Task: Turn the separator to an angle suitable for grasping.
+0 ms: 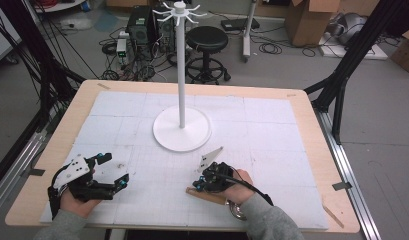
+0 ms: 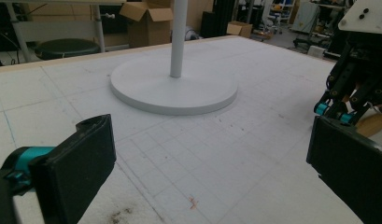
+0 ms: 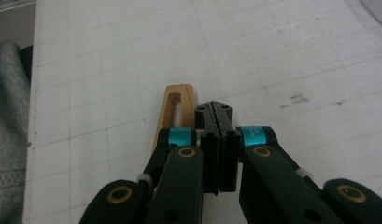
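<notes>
The right claw [image 3: 216, 114] is closed on nothing, just beside the flat slotted wooden handle [image 3: 173, 108] lying on the white gridded desk [image 1: 272, 130]; the left claw [image 1: 119, 172] gapes wide

Cyan band [image 3: 253, 135] on the right gripper [image 3: 219, 112]: small dark print, perhaps letters, too blurred to read.
Cyan band [image 3: 181, 136] beside it: no print made out.
Cardboard boxes [image 2: 146, 18] and floor equipment [image 1: 142, 25]: no legible label or brand.
</notes>
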Demonstrator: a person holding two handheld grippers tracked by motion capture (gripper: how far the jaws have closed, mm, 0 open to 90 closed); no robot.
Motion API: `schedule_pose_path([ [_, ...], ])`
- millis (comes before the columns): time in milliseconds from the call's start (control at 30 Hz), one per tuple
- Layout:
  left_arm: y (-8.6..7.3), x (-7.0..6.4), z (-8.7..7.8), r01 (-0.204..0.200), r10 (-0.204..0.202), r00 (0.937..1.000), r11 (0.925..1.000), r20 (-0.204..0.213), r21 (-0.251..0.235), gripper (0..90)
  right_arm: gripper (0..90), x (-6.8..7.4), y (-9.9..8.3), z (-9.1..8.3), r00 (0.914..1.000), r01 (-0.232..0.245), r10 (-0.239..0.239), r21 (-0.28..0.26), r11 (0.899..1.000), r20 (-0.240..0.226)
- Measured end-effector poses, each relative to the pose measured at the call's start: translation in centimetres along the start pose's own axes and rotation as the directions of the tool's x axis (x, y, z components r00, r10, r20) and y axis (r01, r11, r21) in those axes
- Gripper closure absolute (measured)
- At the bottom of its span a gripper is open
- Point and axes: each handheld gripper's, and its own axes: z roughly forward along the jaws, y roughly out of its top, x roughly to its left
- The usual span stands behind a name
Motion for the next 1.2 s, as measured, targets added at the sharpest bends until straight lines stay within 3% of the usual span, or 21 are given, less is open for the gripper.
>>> schedule_pose_path([
  [433,0.0,0.0,0.0,0.0,0.0,1.0,1.0,0.004,0.001,1.8,90.0,0.9,0.4,0.2,0.9988,0.04,-0.04,0.016,0.999,-0.029],
  [700,0.0,0.0,0.0,0.003,-0.003,1.0,1.0,0.005,0.002,1.8,88.5,0.9,0.3,-1.7,0.999,0.044,-0.044,-0.019,0.999,-0.01],
  [800,0.0,0.0,0.0,0.002,-0.002,1.0,1.0,0.005,0.0,1.8,80.2,1.1,0.4,-2.5,0.9988,0.041,-0.042,-0.027,0.999,-0.024],
  [933,0.0,0.0,0.0,0.003,-0.003,1.0,1.0,0.004,-0.001,1.8,63.8,1.4,0.4,-3.2,0.9971,0.072,-0.072,-0.014,0.997,-0.026],
  [1100,0.0,0.0,0.0,0.007,-0.007,1.0,1.0,0.006,-0.004,1.8,49.0,1.5,0.4,-3.9,0.9976,0.068,-0.069,-0.036,0.997,-0.01],
  [1200,-0.1,0.0,0.0,0.008,-0.008,1.0,1.0,0.005,-0.003,1.8,38.3,1.7,0.5,-4.3,0.9979,0.058,-0.058,-0.007,0.998,-0.027],
])
